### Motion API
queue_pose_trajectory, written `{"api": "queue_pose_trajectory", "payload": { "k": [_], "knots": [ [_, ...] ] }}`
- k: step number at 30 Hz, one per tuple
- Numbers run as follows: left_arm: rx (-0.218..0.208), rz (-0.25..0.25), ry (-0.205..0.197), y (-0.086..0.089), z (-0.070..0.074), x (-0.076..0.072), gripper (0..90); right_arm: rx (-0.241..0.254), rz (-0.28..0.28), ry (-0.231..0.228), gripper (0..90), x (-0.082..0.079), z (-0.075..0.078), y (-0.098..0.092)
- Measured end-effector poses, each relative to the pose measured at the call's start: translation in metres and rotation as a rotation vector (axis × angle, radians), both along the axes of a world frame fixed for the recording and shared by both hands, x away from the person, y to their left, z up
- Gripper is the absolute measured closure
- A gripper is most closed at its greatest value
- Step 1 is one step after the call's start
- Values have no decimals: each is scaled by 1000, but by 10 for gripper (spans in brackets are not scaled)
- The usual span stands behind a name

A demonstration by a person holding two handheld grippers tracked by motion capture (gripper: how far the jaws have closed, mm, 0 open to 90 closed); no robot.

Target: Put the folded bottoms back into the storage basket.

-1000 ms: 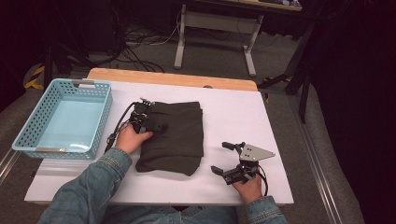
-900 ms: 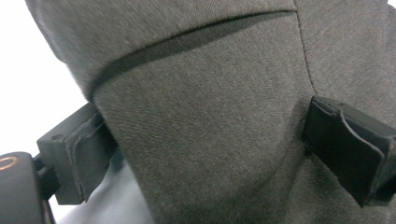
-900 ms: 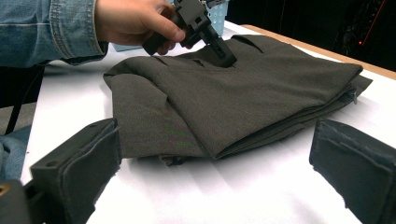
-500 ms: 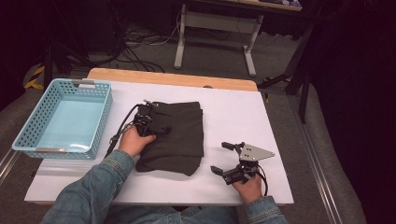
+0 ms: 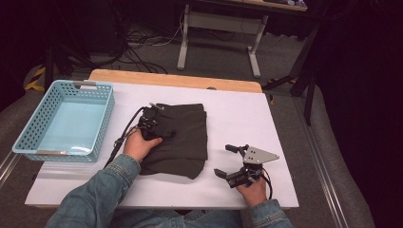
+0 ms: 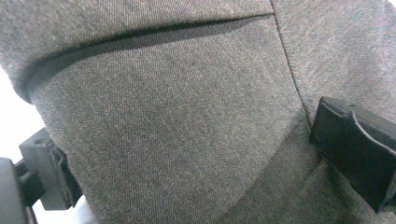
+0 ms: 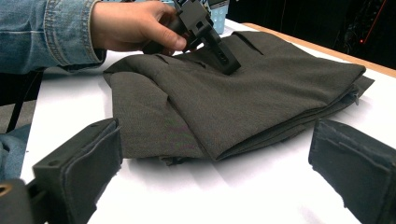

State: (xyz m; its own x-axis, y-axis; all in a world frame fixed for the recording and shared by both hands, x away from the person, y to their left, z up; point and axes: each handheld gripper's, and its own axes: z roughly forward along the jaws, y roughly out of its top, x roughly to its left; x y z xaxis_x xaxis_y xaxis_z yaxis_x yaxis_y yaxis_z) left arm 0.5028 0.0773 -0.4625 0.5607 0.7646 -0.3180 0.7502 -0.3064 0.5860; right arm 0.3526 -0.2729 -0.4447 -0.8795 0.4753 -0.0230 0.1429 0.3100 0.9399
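A folded dark grey garment [image 5: 185,137] lies in the middle of the white table [image 5: 237,114]. My left gripper [image 5: 159,130] rests tips-down on the garment's left part, held by a hand in a denim sleeve. In the left gripper view its jaws stand far apart, open, with flat cloth [image 6: 163,116] spread between them, and they have just been opening. The right gripper view shows this left gripper [image 7: 210,42] pressing on the garment [image 7: 243,107]. My right gripper [image 5: 225,160] sits open on the table to the garment's right, with nothing between its jaws [image 7: 210,172].
A light blue plastic basket [image 5: 28,137] stands at the table's left end. A wooden strip [image 5: 176,78] runs along the far edge. Bare white table lies to the right of the garment and in front of it. Cables and desk legs are on the floor beyond.
My left gripper has shifted slightly to the right, further onto the garment. The right gripper has not moved.
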Motion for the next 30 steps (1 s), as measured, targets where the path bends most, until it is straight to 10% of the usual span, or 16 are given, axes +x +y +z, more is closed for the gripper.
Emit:
{"api": "queue_pose_trajectory", "payload": {
  "k": [20, 30],
  "knots": [
    [-30, -28, 22, -8, 6, -9, 437, -1, -1, 2, 35, 1, 0, 0],
    [20, -39, -74, -14, 13, -20, 654, 3, 2, 3, 36, 1, 0, 0]
  ]
}}
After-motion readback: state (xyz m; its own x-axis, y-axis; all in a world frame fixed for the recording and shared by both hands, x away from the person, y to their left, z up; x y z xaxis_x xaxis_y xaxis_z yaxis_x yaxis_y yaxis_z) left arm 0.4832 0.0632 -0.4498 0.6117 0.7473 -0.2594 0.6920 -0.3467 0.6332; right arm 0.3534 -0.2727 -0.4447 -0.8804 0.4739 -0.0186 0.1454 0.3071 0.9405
